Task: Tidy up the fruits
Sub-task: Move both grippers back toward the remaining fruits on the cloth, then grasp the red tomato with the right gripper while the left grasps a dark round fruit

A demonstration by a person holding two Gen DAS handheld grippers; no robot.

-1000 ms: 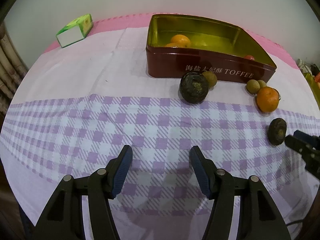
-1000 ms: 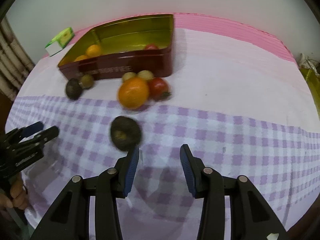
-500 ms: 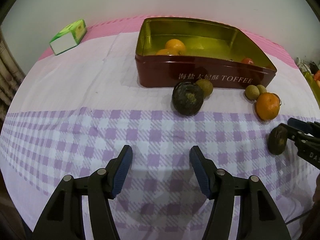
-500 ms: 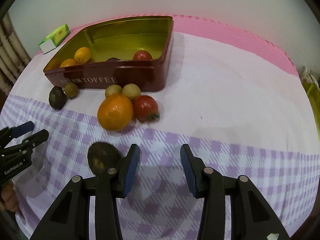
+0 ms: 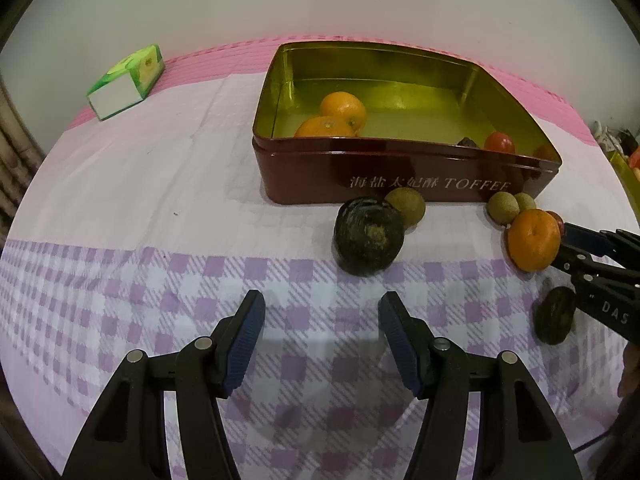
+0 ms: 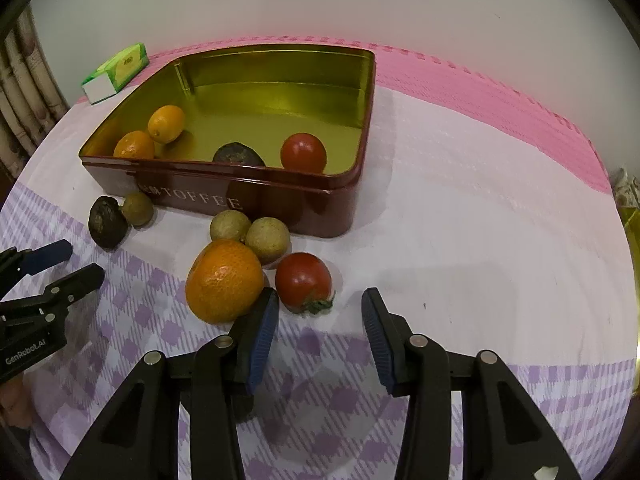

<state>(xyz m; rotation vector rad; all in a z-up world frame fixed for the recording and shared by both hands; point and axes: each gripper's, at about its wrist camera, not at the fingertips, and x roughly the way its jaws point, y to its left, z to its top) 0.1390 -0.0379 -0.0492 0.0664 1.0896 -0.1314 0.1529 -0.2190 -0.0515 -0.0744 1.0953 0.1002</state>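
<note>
a green and white carton (image 5: 127, 81) lies on its side far ahead of the fingers and off to their left, near the back edge of the table. a tablecloth (image 5: 168, 184) spreads beneath the fingers, purple checked right under them, plain pale further ahead, pink at the far edge. a white wall (image 6: 320, 0) rises beyond. a curtain (image 6: 24, 92) hangs far left.

black plastic tool (image 6: 318, 322) arms, blue ribbed pads (image 6: 262, 330), silver screws, white "genrobot.ai" lettering.
</note>
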